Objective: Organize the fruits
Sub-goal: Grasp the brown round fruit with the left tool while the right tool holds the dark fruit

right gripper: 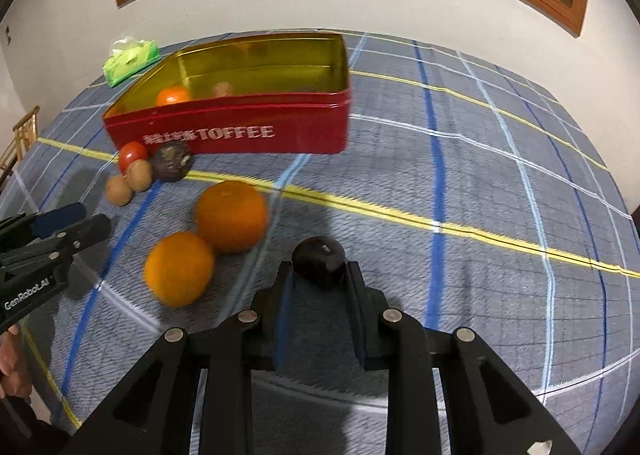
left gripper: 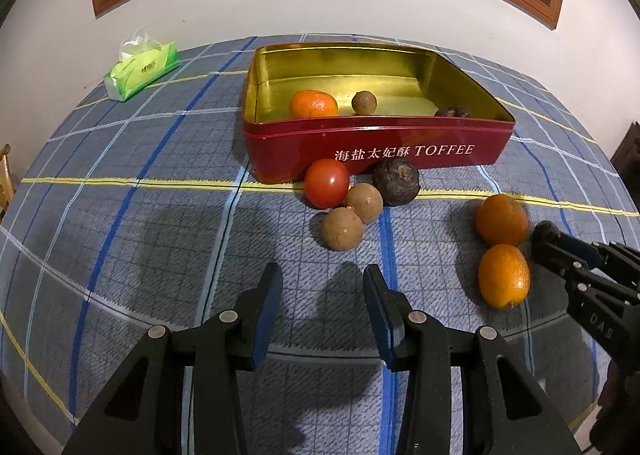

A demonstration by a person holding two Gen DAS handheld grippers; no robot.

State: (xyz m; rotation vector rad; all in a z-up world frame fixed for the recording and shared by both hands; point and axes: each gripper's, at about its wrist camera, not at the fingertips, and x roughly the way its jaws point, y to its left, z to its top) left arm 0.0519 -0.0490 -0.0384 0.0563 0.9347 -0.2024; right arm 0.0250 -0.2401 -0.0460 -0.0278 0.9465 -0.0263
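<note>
Two hand-held grippers | right hand-held gripper [right gripper: 320,269] is clenching a dark fruit [right gripper: 319,259] | left hand-held gripper [left gripper: 322,275] is hovering released, holding nothing

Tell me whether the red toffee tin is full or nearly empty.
Nearly empty: the red toffee tin holds three fruits; most of its gold floor is bare. Six more lie outside on the cloth.
</note>
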